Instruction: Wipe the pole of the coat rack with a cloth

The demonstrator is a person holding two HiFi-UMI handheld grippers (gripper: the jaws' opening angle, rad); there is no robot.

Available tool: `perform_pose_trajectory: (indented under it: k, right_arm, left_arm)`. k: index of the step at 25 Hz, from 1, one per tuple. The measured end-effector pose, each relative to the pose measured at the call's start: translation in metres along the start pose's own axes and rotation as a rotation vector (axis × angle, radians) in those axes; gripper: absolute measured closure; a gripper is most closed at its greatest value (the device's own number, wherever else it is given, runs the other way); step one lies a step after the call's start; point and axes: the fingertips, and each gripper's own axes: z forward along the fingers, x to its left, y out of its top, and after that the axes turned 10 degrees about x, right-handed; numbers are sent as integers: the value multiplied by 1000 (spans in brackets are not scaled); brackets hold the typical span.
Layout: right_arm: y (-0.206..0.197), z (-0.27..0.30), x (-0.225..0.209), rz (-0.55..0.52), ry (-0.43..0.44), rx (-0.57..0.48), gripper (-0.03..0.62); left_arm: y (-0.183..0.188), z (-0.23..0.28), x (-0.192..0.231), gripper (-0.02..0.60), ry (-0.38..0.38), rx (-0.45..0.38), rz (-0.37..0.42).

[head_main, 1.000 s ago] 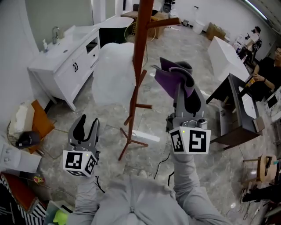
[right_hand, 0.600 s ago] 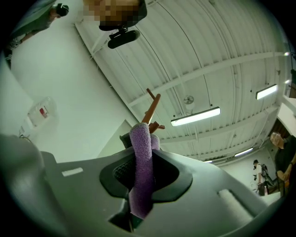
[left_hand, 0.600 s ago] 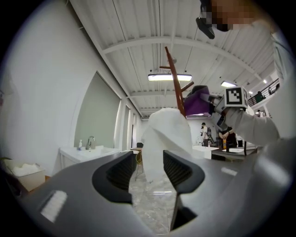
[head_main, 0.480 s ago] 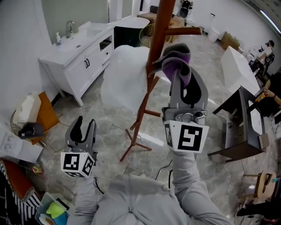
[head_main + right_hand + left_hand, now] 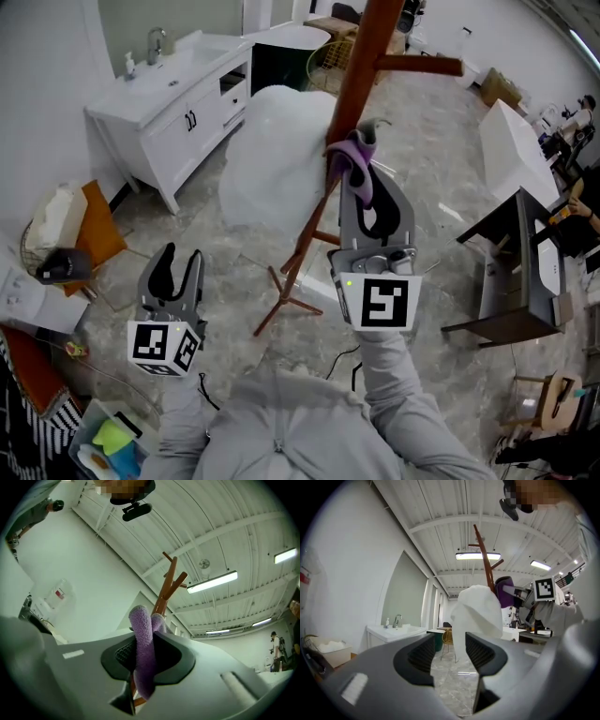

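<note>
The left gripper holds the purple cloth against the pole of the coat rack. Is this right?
No: the right gripper holds the purple cloth against the pole of the coat rack, as the right gripper view shows. The left gripper is open and empty.

On my feed the floor (image 5: 202, 272) is pale grey marbled tile, glossy in places. The coat rack (image 5: 286, 281) stands on it near the middle on splayed wooden feet, and a flat white strip (image 5: 314, 292) lies just beside one foot. Behind the rack sits a big white draped mound (image 5: 277, 155). To its left a white vanity (image 5: 159, 112) stands by the wall, with an orange board (image 5: 98, 230) near its end. On the right I see a dark desk (image 5: 511, 272) and, farther back, a white block (image 5: 511, 145). A black cable (image 5: 345, 356) trails over the tile close to me.
</note>
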Motion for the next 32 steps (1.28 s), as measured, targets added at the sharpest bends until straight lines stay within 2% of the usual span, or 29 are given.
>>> perform_pose_trajectory:
  k: [18, 22, 32]
  right_arm:
    - [-96, -19, 52, -5, 118, 289, 540]
    - [-115, -23, 64, 16, 136, 302, 540]
    - [-163, -36, 96, 39, 219, 437, 540]
  left_arm:
    - [-10, 0, -7, 367, -37, 27, -1]
    - [-15, -1, -7, 367, -41, 33, -5]
    - [-20, -2, -9, 367, -45, 47, -9]
